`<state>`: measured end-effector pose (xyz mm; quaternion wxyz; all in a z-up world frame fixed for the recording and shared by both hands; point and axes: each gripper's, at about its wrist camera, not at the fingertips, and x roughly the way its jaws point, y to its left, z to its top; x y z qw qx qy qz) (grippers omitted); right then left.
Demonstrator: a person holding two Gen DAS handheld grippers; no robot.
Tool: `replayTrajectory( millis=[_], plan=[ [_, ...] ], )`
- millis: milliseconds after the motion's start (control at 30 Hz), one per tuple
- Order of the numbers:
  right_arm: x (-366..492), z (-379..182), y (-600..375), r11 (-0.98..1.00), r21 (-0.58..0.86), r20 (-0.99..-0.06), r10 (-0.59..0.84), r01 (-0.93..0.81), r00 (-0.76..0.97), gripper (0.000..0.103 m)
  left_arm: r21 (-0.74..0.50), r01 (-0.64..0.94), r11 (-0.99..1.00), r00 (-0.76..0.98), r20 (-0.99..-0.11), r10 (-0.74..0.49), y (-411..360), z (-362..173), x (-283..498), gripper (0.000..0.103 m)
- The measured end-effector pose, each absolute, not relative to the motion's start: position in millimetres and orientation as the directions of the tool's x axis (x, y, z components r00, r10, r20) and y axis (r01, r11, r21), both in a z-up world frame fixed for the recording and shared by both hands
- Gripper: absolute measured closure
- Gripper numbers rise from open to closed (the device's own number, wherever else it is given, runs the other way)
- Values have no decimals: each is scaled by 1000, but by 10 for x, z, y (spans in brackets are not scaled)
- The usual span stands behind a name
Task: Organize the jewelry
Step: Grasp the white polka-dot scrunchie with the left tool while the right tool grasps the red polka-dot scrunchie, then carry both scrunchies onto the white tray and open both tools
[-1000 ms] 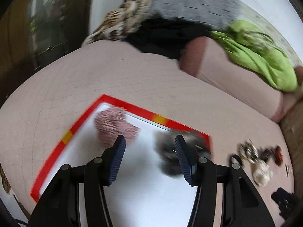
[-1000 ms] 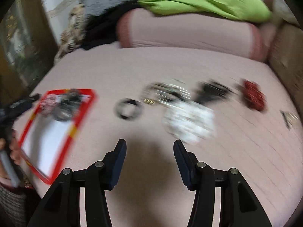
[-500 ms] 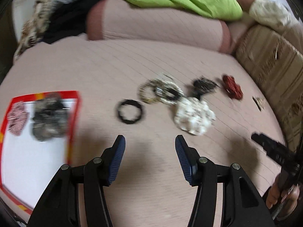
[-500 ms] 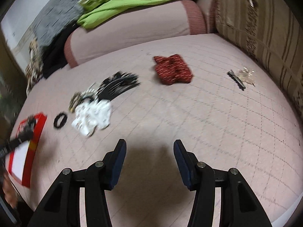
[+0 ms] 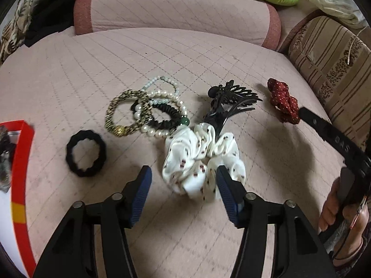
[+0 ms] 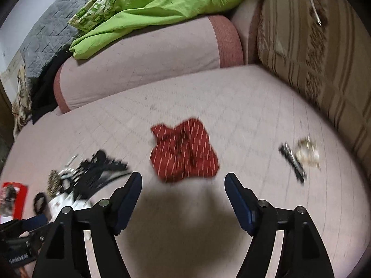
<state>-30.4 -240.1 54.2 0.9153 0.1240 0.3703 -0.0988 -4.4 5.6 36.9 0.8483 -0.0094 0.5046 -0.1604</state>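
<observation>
My left gripper [image 5: 184, 186] is open, its fingers straddling the near edge of a white dotted scrunchie [image 5: 201, 159] on the pink quilt. Beyond lie a black hair tie [image 5: 86, 153], a cluster of pearl, leopard and black bracelets [image 5: 148, 108], a black claw clip [image 5: 228, 103] and a red dotted scrunchie [image 5: 284, 100]. A red-framed white tray [image 5: 22, 162] at the left edge holds a grey scrunchie [image 5: 4, 159]. My right gripper [image 6: 183, 193] is open and empty just short of the red scrunchie [image 6: 184, 150]. A black clip with a gold piece [image 6: 299, 157] lies to its right.
A pink bolster [image 5: 176, 9] with a green blanket [image 6: 153, 7] lies along the back. A striped brown cushion [image 6: 313, 58] bounds the right side. Dark clothes and a grey quilt [image 6: 48, 37] are piled at the back left.
My left gripper swung right from the tray and came down close to the white scrunchie. My right gripper moved right and forward until the red scrunchie sits just ahead of its fingers.
</observation>
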Motion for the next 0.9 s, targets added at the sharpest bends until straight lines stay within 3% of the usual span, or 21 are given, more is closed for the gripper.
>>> replayTrajectory(
  millis=[333,500,600,667,700,800,900],
  plan=[
    [90,297,-2576,940,196,-732,-48,278,680,27,-207,247,947,427,-854,-298,-90,210,86,41],
    [125,239,-2584,938,208,-748,-30,277,663,45,-204,237,950,436,-851,-292,-153,212,47,41],
    [107,210,-2621,927,228,-752,-26,297,659,62,-210,224,952,439,-850,-291,-152,211,20,42],
    [70,201,-2654,921,245,-751,-16,302,660,82,-198,219,955,443,-853,-278,-158,211,4,62],
    [57,196,-2663,918,256,-752,-7,303,659,84,-193,221,956,438,-856,-274,-141,212,0,81],
    [21,208,-2676,906,293,-751,20,306,660,90,-177,231,957,427,-865,-263,-131,251,-40,89],
    [-85,235,-2674,890,332,-749,48,312,661,91,-158,243,957,446,-858,-255,-88,350,-163,89]
  ],
)
